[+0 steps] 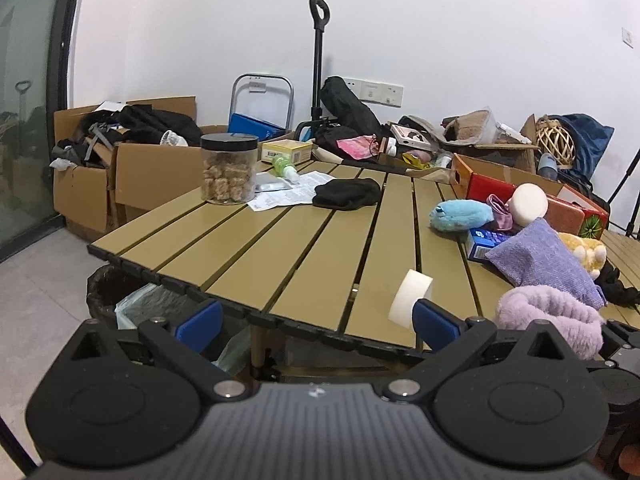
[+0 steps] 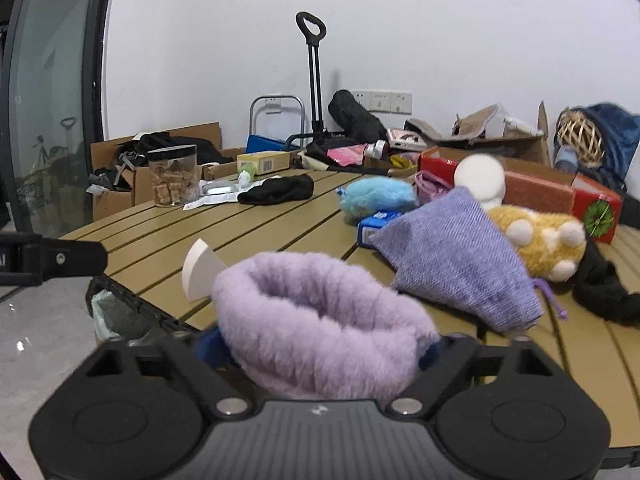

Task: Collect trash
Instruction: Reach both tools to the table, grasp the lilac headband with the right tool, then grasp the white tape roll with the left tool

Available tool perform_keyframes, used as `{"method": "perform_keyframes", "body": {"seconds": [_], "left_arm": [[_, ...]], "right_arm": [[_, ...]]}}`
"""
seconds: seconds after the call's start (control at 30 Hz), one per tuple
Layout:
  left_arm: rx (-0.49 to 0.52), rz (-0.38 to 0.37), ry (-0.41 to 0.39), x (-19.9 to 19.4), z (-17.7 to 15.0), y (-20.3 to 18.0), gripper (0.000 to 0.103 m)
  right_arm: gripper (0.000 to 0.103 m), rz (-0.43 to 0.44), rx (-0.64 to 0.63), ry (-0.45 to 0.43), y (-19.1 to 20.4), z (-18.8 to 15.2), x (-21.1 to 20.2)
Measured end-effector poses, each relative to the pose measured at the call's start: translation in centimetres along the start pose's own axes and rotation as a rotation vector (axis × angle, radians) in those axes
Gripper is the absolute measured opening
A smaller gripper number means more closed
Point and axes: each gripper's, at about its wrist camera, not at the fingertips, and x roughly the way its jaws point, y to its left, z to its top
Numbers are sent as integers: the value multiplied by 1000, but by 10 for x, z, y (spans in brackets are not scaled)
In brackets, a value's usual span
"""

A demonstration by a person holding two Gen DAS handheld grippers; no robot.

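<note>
My left gripper (image 1: 316,326) is open and empty at the table's near edge, above a dark bin with a pale green liner (image 1: 160,308). A white sponge wedge (image 1: 410,298) stands just by its right finger; it also shows in the right wrist view (image 2: 200,276). My right gripper (image 2: 324,350) is shut on a fluffy lilac pouch (image 2: 320,320), which fills the space between its fingers; the pouch also shows in the left wrist view (image 1: 548,316). Printed paper (image 1: 292,192) and a green bottle (image 1: 286,168) lie far back.
On the slatted tan table (image 1: 280,248) lie a jar of cubes (image 1: 228,168), a black cloth (image 1: 346,194), a blue plush (image 1: 460,216), a purple bag (image 1: 544,260), a yellow plush (image 2: 540,240), a red box (image 2: 560,192). Cardboard boxes (image 1: 100,184) stand behind.
</note>
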Motion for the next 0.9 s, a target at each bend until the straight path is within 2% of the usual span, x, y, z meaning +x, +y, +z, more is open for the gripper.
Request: {"method": "perform_keyframes", "body": {"seconds": [0.03, 0.1, 0.17, 0.3, 0.5, 0.63, 0.9], "left_arm": [[3, -5, 2, 2, 1, -1, 103], [3, -24, 8, 6, 1, -3, 103], [2, -41, 11, 9, 2, -6, 103], [10, -48, -7, 15, 5, -13, 103], [6, -96, -9, 31, 14, -20, 103], [45, -105, -10, 40, 17, -32, 103], [79, -143, -6, 45, 10, -41, 103]], "right_arm": [[74, -4, -1, -9, 0, 0, 0], [54, -8, -6, -12, -2, 1, -2], [43, -12, 6, -13, -5, 1, -3], [32, 1, 45, -23, -15, 4, -7], [30, -35, 78, -83, -31, 9, -23], [30, -62, 98, -115, -44, 10, -34], [31, -110, 131, -155, -69, 8, -55]]}}
